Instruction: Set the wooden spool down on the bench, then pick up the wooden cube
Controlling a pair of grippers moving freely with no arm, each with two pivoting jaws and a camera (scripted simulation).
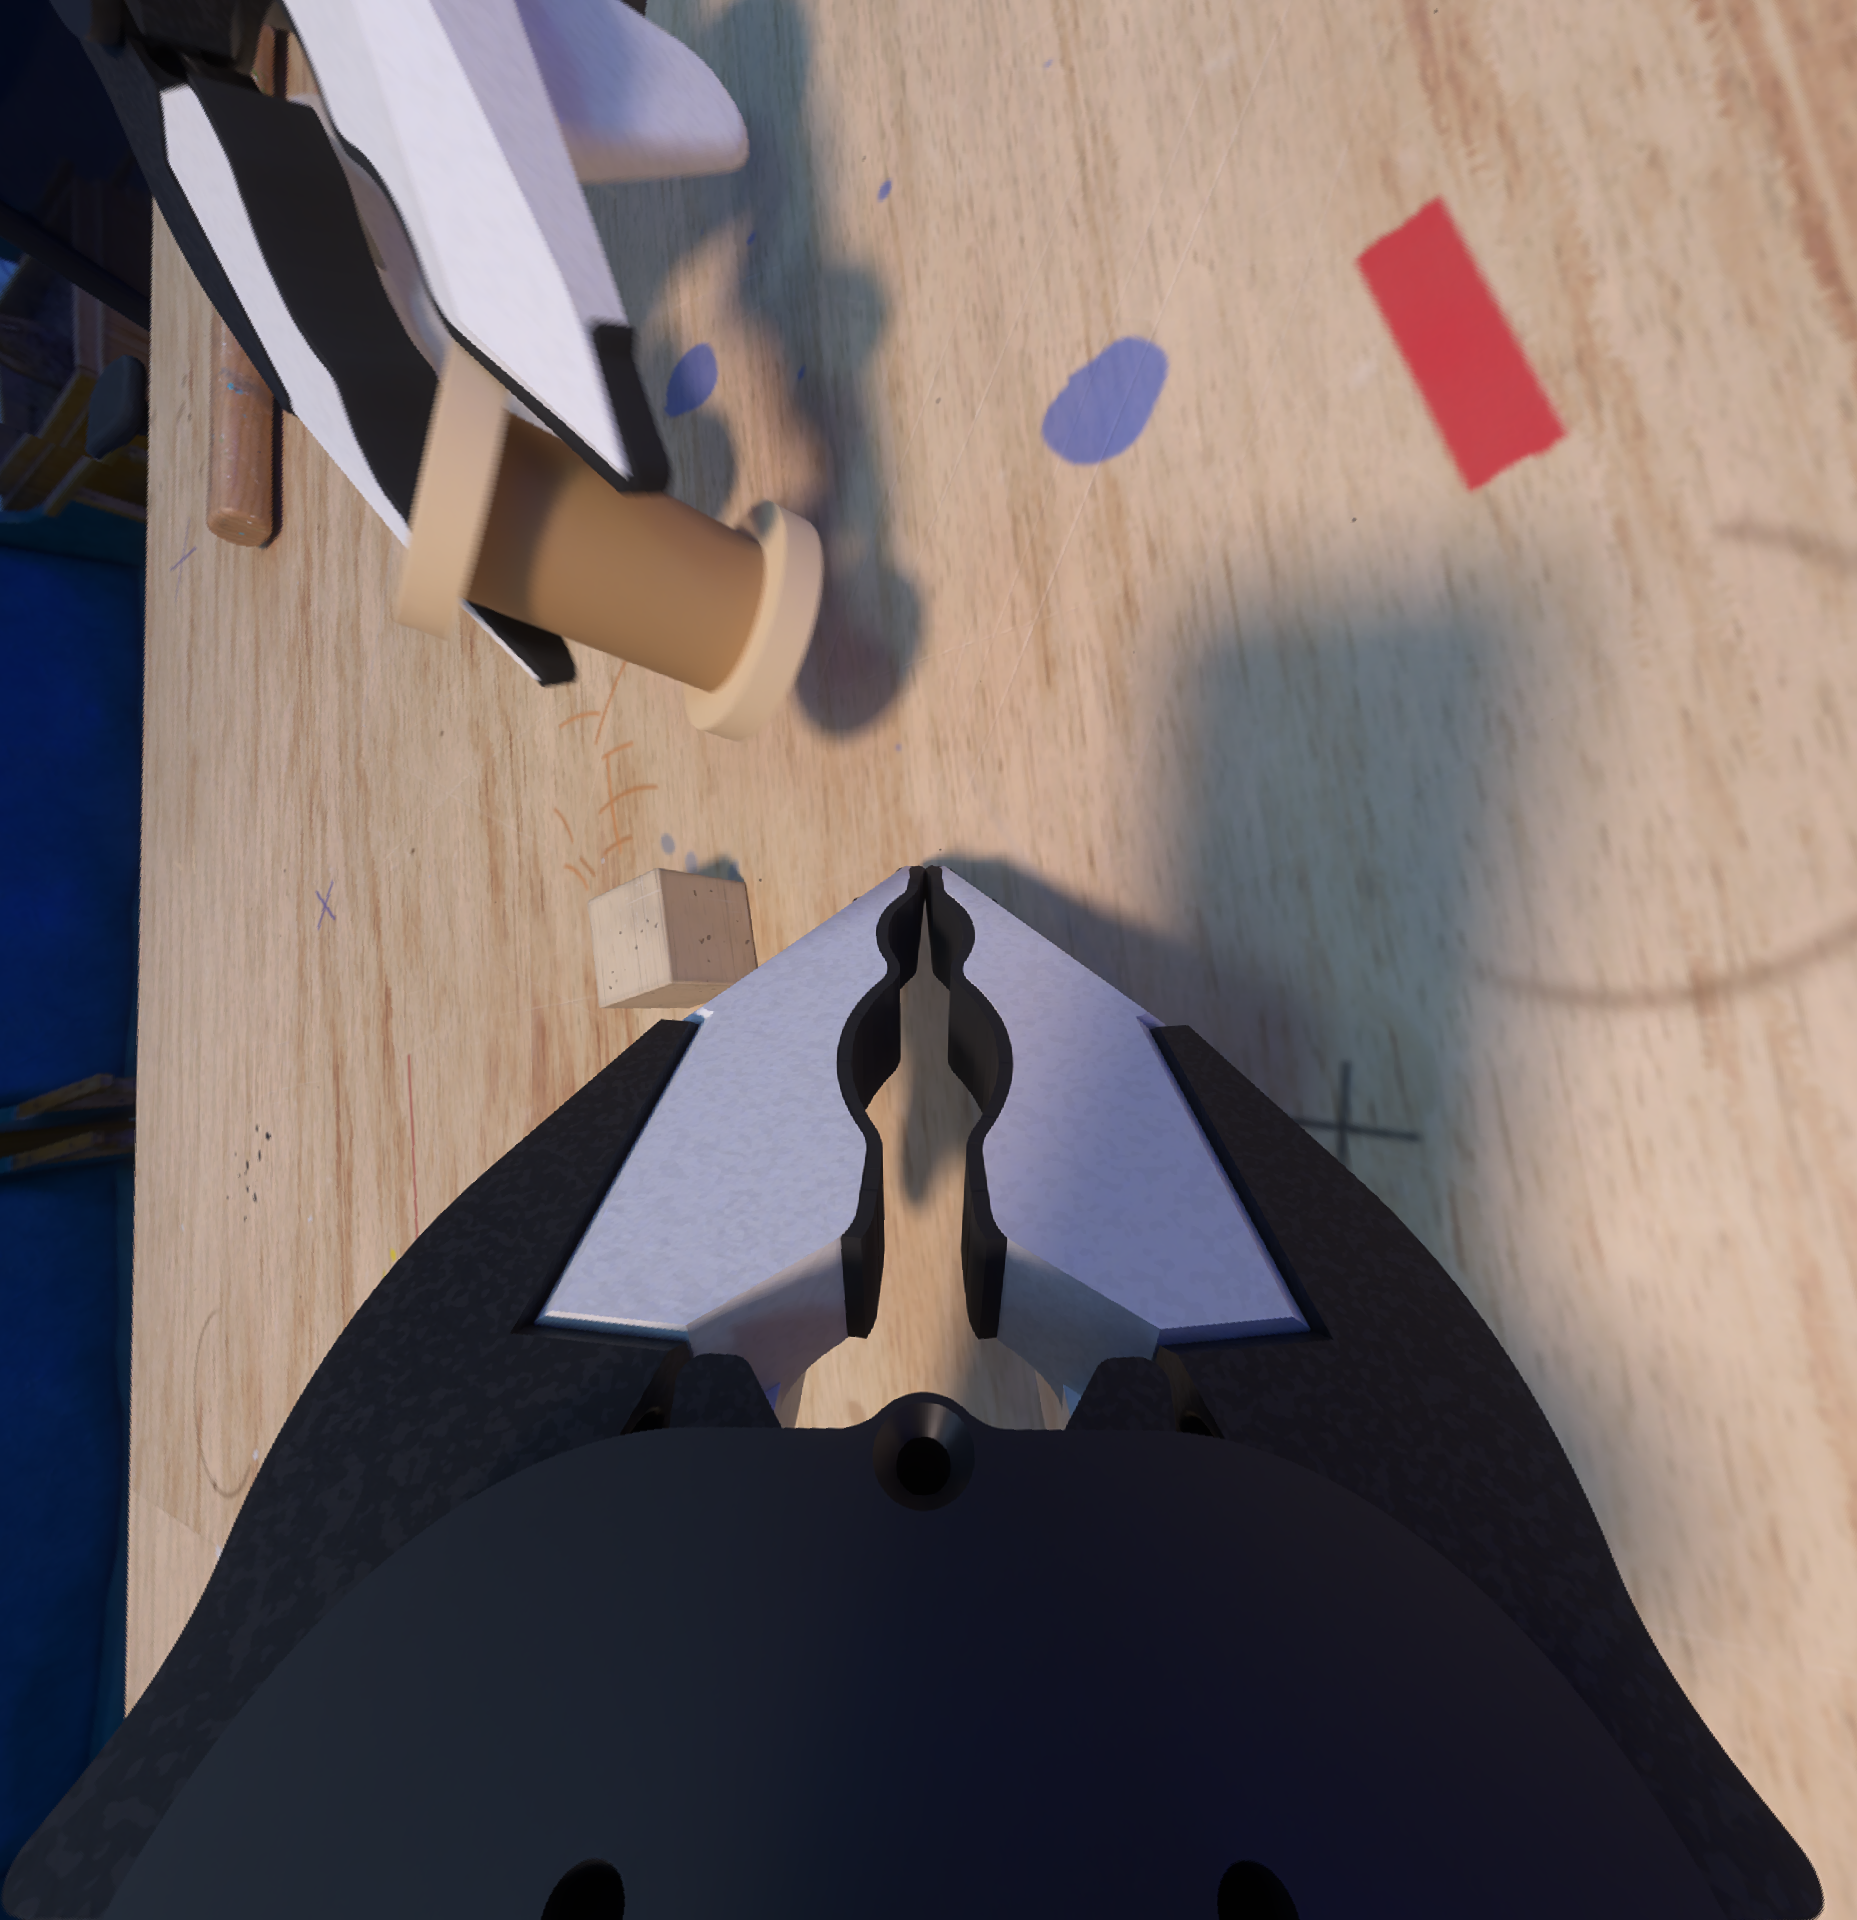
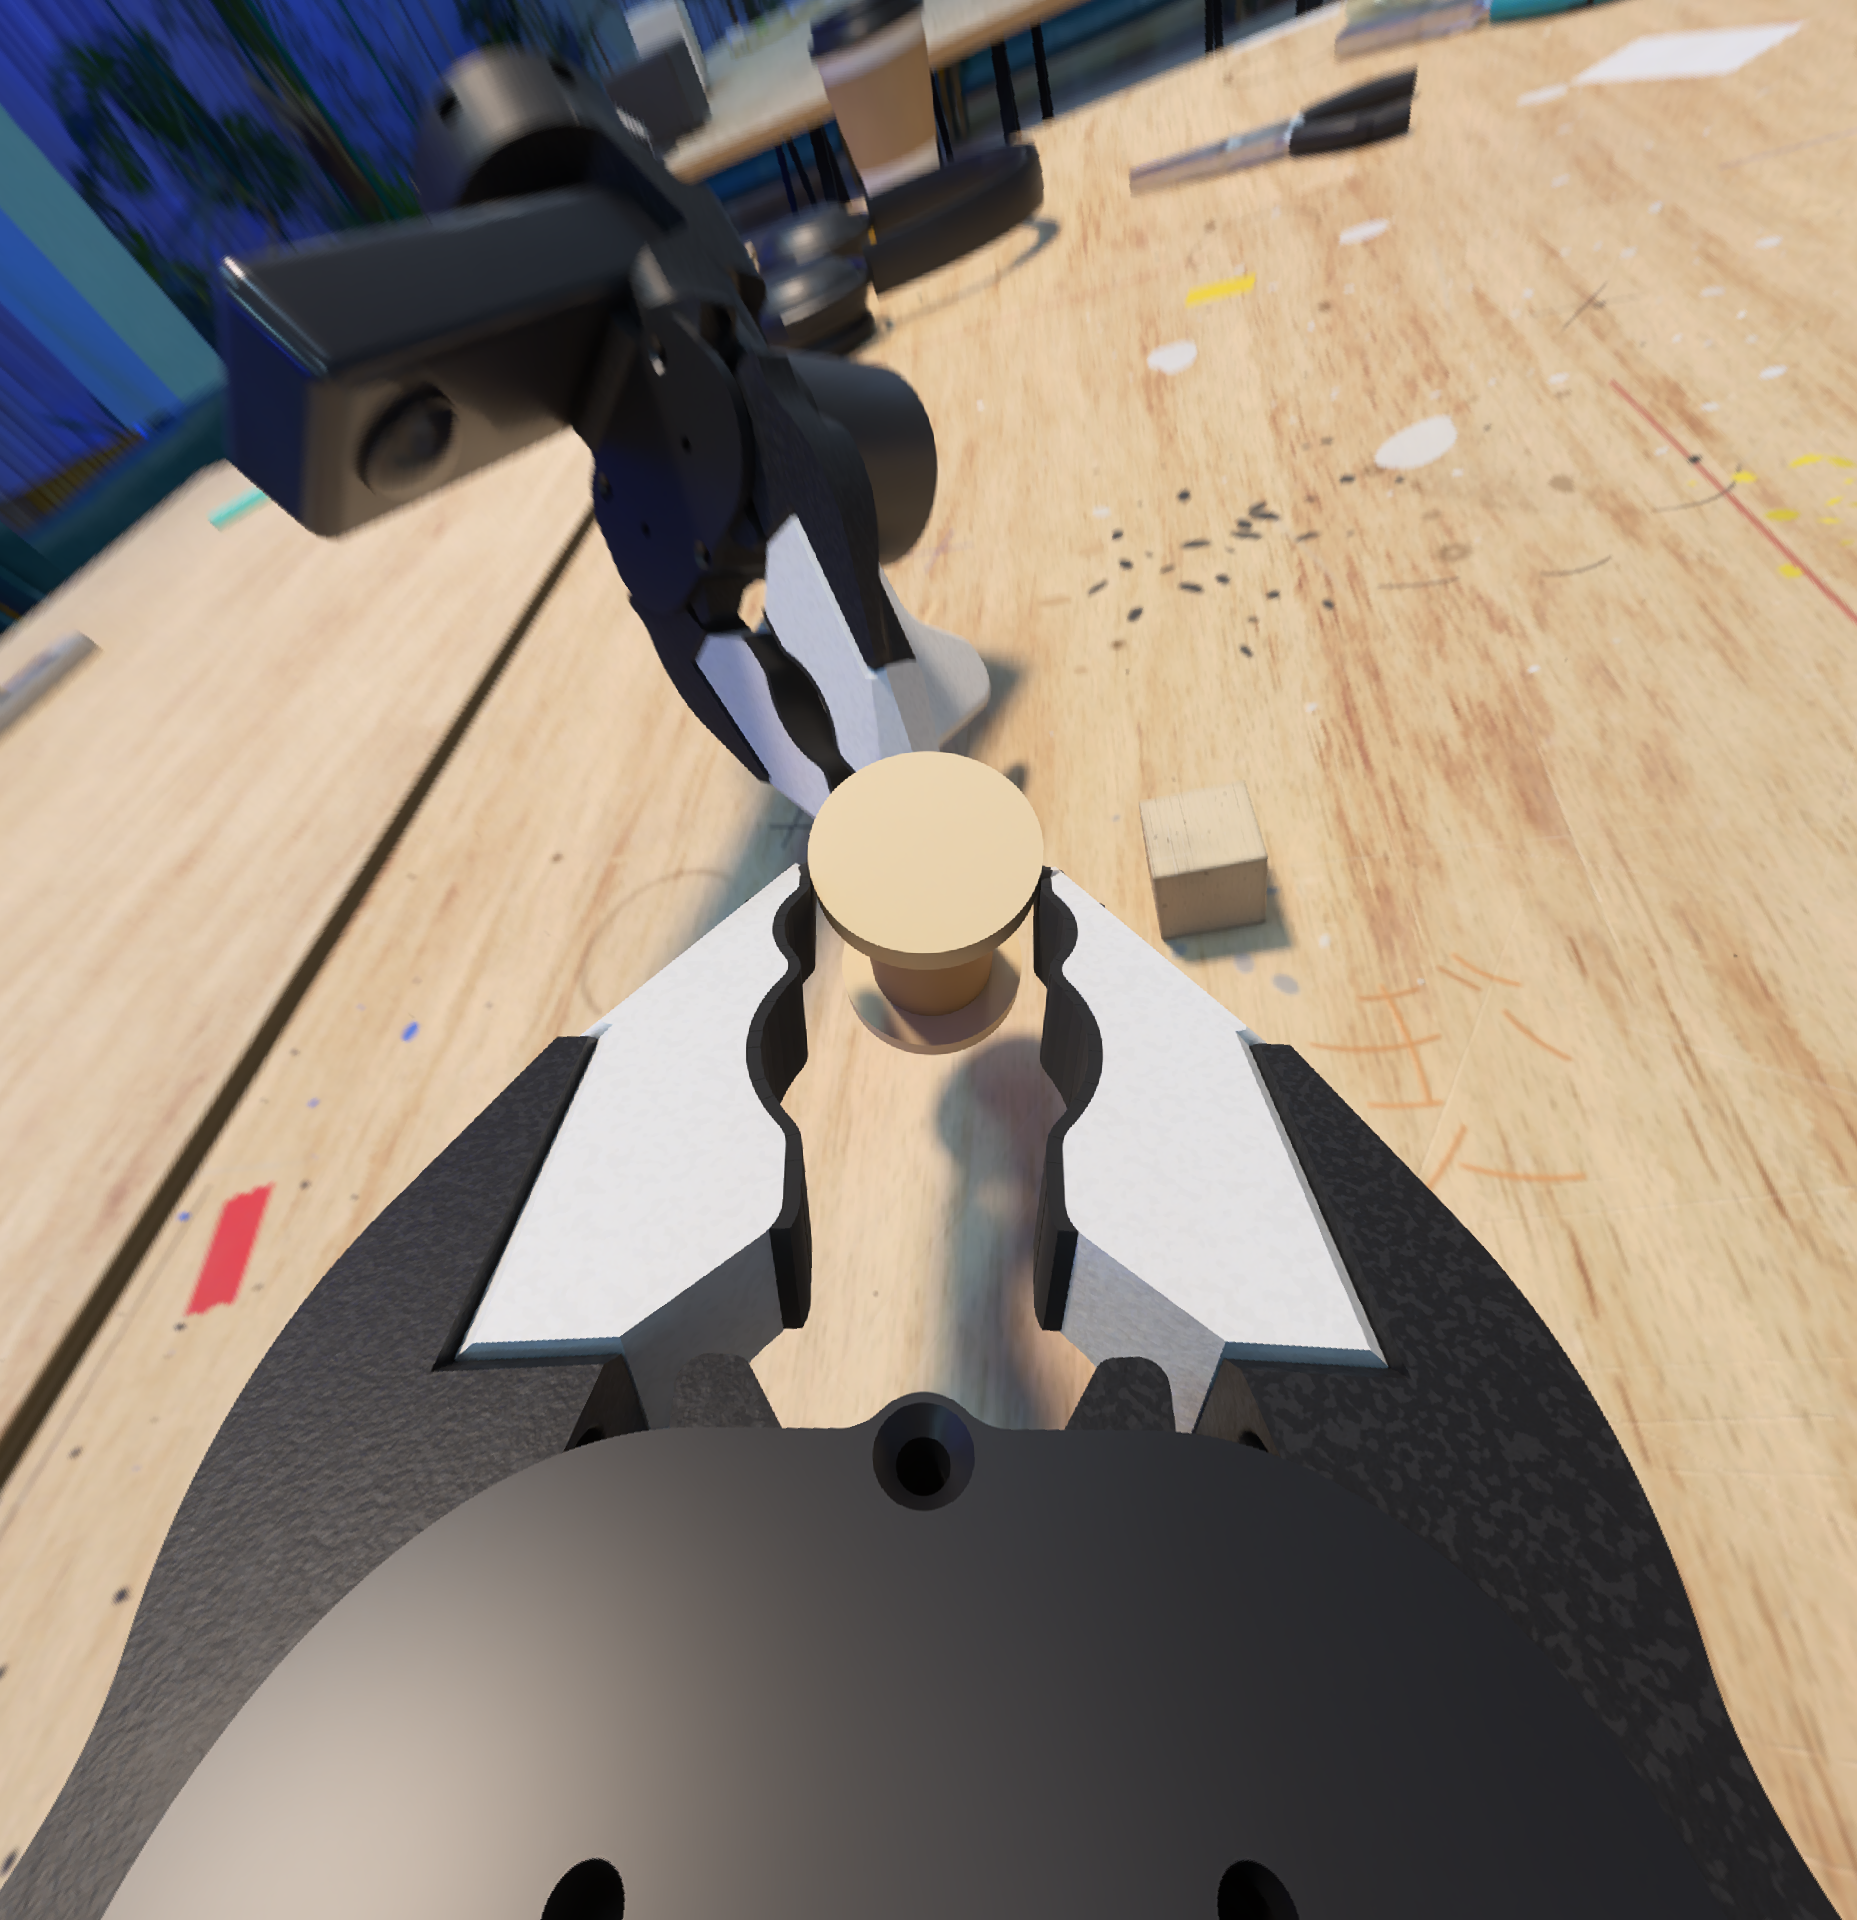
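The wooden spool [image 2: 924, 847] is held by its core between my right gripper's [image 2: 924, 899] fingers, end-on, low over the bench; I cannot tell whether its lower flange touches the wood. In the left wrist view the spool [image 1: 633, 582] is tilted in the right gripper [image 1: 581, 556] at upper left. The wooden cube [image 1: 669, 940] sits on the bench just left of my left gripper [image 1: 924, 878], which is shut and empty. In the right wrist view the cube [image 2: 1204, 862] lies right of the spool, and the left gripper [image 2: 815, 784] hangs just behind the spool.
A red tape strip [image 1: 1459, 343] and blue paint spots [image 1: 1106, 400] mark the bench. The bench edge [image 1: 139, 935] runs along the left, with a wooden handle [image 1: 240, 447] near it. A paper cup [image 2: 882, 94] and a chisel [image 2: 1277, 130] lie at the far end.
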